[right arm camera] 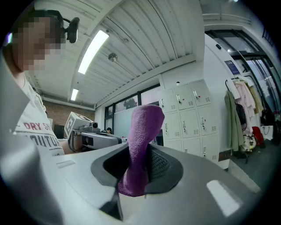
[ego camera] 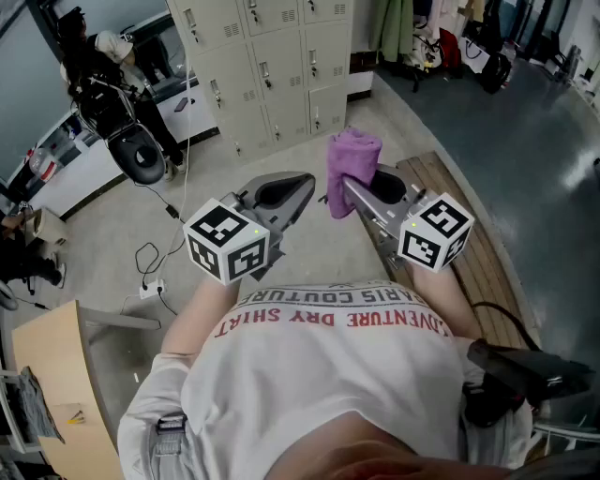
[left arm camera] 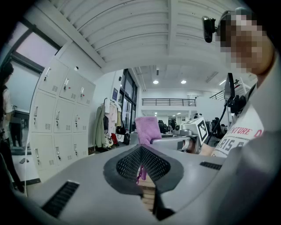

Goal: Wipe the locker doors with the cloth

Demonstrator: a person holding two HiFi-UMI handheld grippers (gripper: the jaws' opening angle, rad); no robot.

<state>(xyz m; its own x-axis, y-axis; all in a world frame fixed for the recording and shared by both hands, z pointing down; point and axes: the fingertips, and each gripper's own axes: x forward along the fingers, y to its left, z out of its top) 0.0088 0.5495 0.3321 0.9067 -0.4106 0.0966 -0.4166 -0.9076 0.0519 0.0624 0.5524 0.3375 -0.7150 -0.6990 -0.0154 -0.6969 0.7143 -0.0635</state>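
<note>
The beige locker doors [ego camera: 272, 66] stand across the floor, well ahead of both grippers. A purple cloth [ego camera: 353, 167] sticks up from my right gripper [ego camera: 341, 190], which is shut on it at chest height. In the right gripper view the cloth [right arm camera: 141, 145] fills the gap between the jaws, with lockers [right arm camera: 189, 117] behind. My left gripper [ego camera: 302, 186] is held level beside it, a little to the left, jaws together and nothing held. The left gripper view shows its pads meeting at the tip [left arm camera: 141, 148], lockers [left arm camera: 57, 118] at the left and the cloth [left arm camera: 147, 128] beyond.
A slatted wooden bench [ego camera: 483, 258] runs along my right. A person beside dark equipment [ego camera: 117, 94] stands at the far left near a white counter. Cables and a power strip [ego camera: 150, 281] lie on the floor. Clothes hang on a rack [ego camera: 405, 28] beside the lockers.
</note>
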